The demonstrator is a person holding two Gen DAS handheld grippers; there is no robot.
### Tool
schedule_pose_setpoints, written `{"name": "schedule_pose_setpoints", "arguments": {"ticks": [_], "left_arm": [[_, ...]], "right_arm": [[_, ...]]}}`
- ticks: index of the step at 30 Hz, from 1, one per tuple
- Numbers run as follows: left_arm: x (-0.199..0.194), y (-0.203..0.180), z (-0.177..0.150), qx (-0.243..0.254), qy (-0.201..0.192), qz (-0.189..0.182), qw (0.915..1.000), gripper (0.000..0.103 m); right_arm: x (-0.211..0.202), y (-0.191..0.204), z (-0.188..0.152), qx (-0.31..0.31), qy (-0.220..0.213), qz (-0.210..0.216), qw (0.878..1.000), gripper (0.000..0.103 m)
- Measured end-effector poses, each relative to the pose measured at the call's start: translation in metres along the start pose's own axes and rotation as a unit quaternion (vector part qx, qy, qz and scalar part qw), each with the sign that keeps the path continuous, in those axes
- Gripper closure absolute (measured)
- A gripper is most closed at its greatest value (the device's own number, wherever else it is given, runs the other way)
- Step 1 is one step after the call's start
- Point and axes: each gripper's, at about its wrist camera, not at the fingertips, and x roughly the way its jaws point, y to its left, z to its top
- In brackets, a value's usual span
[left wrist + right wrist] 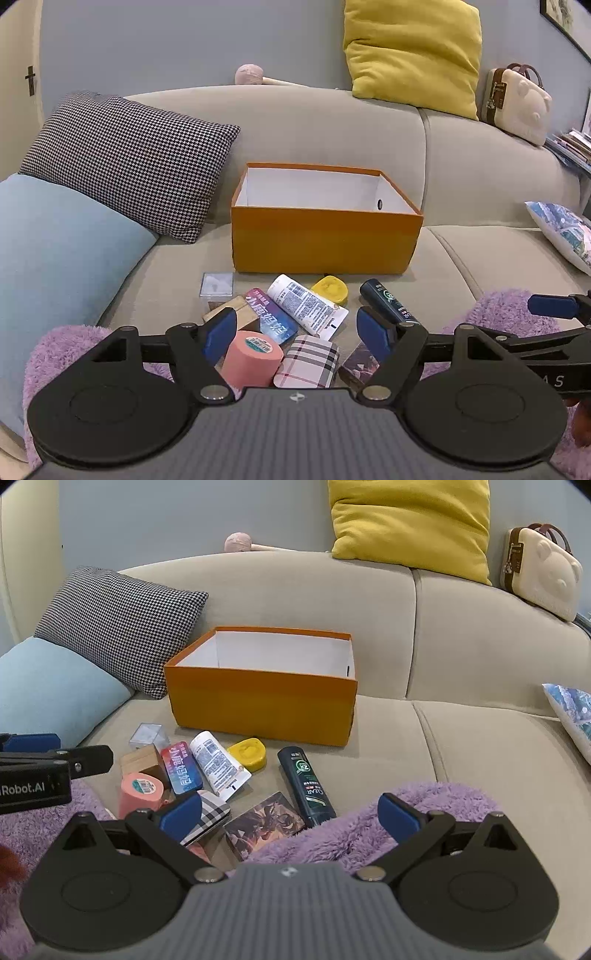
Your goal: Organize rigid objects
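Looking at where this stands, I'd say basically nothing is sorted yet. The orange box (325, 243) sits on the sofa (480, 258) seat against the backrest, and what shows of its white inside is bare, though the near wall hides the bottom, so I can't swear to that. All the loose stuff is still in a heap on the cushion just in front of the box.

Using the box as the landmark: right at its front wall there's a clear plastic cube (217, 284), a white tube (306, 304) and a yellow case (330, 290) nearly touching the box. A dark bottle (388, 301) lies in front of the box's right corner. A bit further out from the box come a wooden block (140, 760), a blue-and-pink pack (271, 315), a pink tape roll (253, 356), a plaid case (308, 362) and a picture card (264, 821).

The left hand-held gripper (295, 332) is spread wide and carrying nothing. It hangs over the near edge of the heap, with the tape roll and plaid case between its fingers, not touching as far as I can tell. The right hand-held gripper (291, 812) is also wide and empty, hovering over the right side of the heap, with the picture card and the bottle's bottom end between its fingers. A fuzzy purple throw (388, 830) lies under it.

So my guess: every item still has to go in, one grab at a time.
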Motion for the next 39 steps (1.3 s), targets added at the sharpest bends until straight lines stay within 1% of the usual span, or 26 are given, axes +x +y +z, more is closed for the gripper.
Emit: {"name": "schedule_pose_setpoints", "arguments": {"ticks": [26,39], "left_arm": [[0.0026,0.0064,-0.0041,-0.012,0.002,0.011,0.9999,0.016],[0.0064,0.0094,-0.0062,-0.014,0.01,0.005,0.9998,0.016]], "right_arm": [[0.0026,-0.001,-0.0027,0.004,0.0,-0.001,1.0,0.002],[0.0077,0.0013,-0.0031,0.002,0.01,-0.001,1.0,0.002]]}}
